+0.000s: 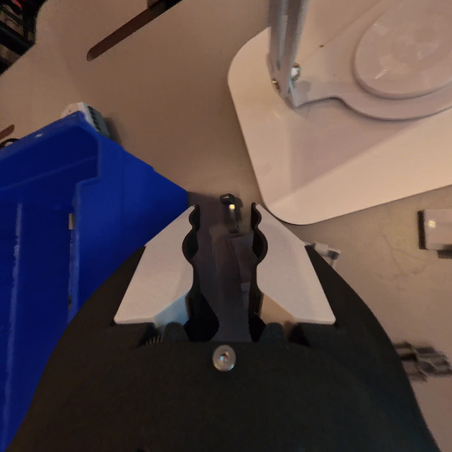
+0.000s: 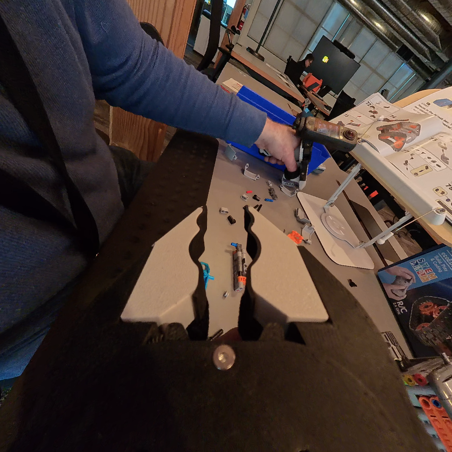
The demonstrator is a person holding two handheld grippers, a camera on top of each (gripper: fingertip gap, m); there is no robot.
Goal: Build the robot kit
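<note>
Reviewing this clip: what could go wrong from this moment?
The left gripper works in a tight gap between the blue bin and the white stand base; its fingers could bump either.
The grey piece between them looks blurred, so the grip is uncertain; it might slip.
The right gripper hangs open over loose small parts and could scatter them.

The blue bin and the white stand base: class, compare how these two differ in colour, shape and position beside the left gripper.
The blue bin is saturated blue, while the white stand base is glossy white. The bin has tall ribbed walls; the base is a flat plate with rounded corners and a metal arm rising from it. The bin lies left of the left gripper, the base to its right. Both rest on the same grey table.
</note>
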